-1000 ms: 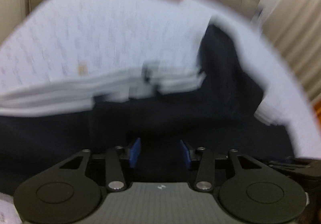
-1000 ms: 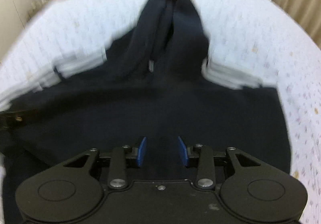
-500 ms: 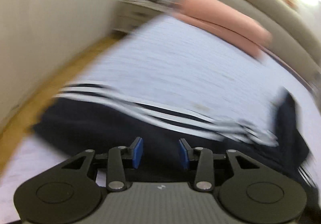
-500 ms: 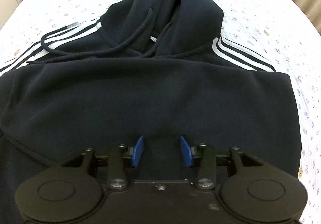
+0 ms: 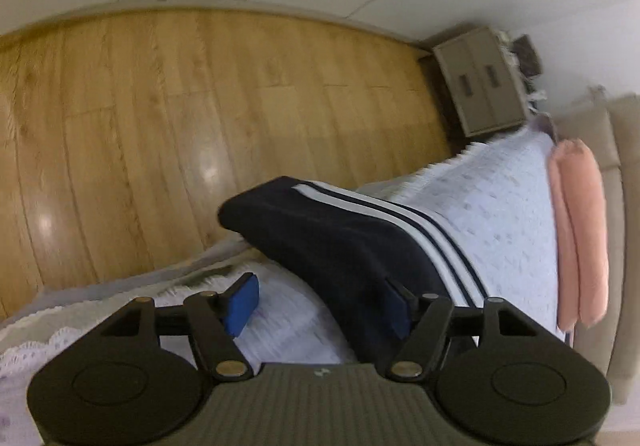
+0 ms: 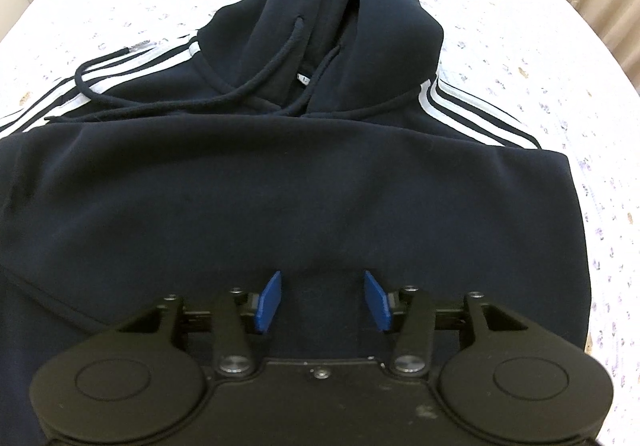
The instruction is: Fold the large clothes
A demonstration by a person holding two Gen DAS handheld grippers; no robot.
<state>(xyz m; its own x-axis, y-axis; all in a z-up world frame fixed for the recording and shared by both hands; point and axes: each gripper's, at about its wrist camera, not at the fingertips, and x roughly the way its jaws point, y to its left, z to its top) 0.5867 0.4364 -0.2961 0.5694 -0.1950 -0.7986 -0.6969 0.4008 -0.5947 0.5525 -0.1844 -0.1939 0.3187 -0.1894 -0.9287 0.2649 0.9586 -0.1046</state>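
Observation:
A dark navy hoodie (image 6: pixel 280 182) with white sleeve stripes lies on the bed, its lower part folded up over the chest and its hood (image 6: pixel 352 6) pointing away. My right gripper (image 6: pixel 322 300) is open and empty, just above the folded body. In the left wrist view one striped sleeve (image 5: pixel 352 242) stretches to the bed's edge, its cuff hanging over the side. My left gripper (image 5: pixel 320 304) is open over the sleeve near the bed's edge; its right blue pad (image 5: pixel 398 310) is against the sleeve fabric and the left pad (image 5: pixel 242 304) is over the bedspread.
The white patterned bedspread (image 6: pixel 540 58) covers the bed. Wooden floor (image 5: pixel 160 118) lies past the bed's edge. A grey bedside cabinet (image 5: pixel 480 82) stands by the wall. Pink pillows (image 5: pixel 580 230) lie at the head of the bed.
My left gripper has swung away from the hoodie's body toward the bed's edge and now looks along the sleeve and at the floor. My right gripper has steadied over the hoodie's body.

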